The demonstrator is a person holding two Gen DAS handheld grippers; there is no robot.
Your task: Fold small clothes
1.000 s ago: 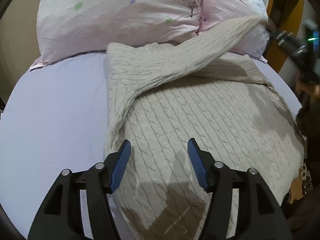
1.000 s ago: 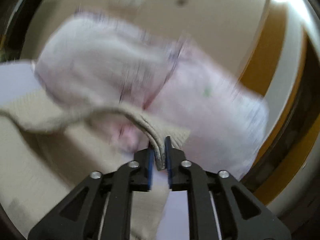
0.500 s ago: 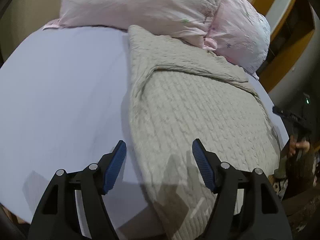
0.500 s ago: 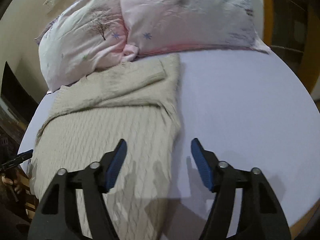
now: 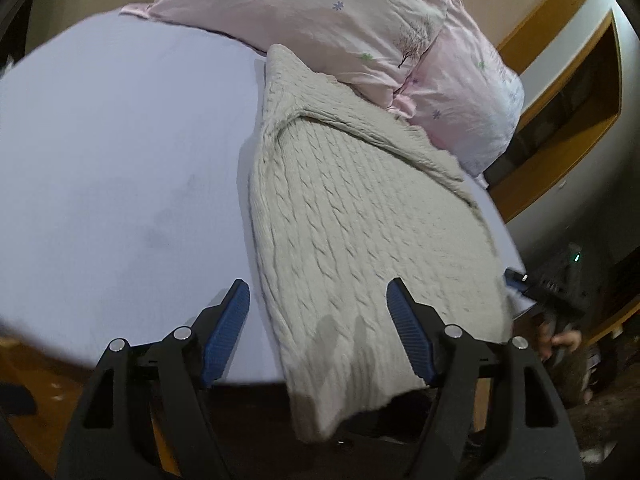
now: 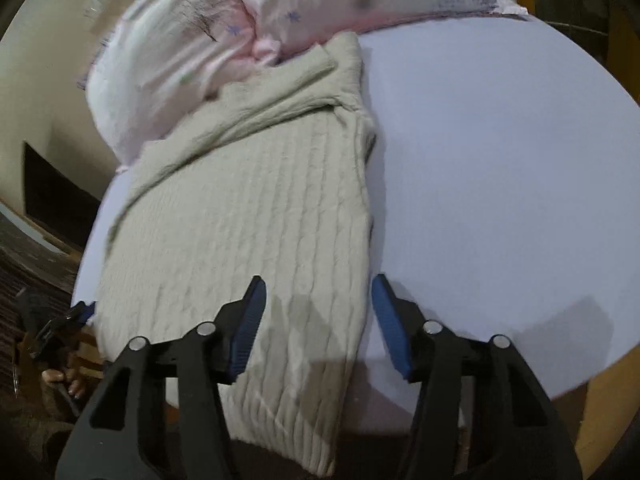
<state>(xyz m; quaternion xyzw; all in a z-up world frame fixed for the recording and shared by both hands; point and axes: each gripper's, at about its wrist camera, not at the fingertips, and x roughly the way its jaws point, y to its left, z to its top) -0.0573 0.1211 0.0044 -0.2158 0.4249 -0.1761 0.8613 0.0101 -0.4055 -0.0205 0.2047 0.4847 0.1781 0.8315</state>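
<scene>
Change, right claw: one second ago the right claw (image 6: pixel 318 322) pinched a sleeve end of the sweater (image 6: pixel 248 216) up by the pillows (image 6: pixel 248 12); it now hangs spread and empty over the hem end.
Change, sleeve: the sleeve (image 6: pixel 256 104) now lies diagonally across the sweater's upper body instead of hanging in the air.
Change, left claw: the left claw (image 5: pixel 318 328) was spread in all earlier views; it has drawn back toward the foot edge of the bed (image 5: pixel 120 152).
Meaning for task: judged, the sleeve fold-in is done; the next step is likely a fold of the hem up toward the collar end.
Left claw state: spread wide, holding nothing.
Right claw state: spread wide, holding nothing.
Sweater position, left claw view: directly ahead of and between the fingers, leaning toward the right finger (image 5: pixel 408 340); its edge runs just beside the left finger (image 5: pixel 226 332).
Sweater position, right claw view: ahead of and beneath the left finger (image 6: pixel 248 324); its side edge passes just inside the right finger (image 6: pixel 390 324).
Hem: overhangs the near bed edge, below both claws.
Far end: collar end touches the pillows, well ahead of both claws.
Contact: neither claw appears to touch the knit.
Caution: judged, the overhanging hem may slide off if only one corner is lifted.
</scene>
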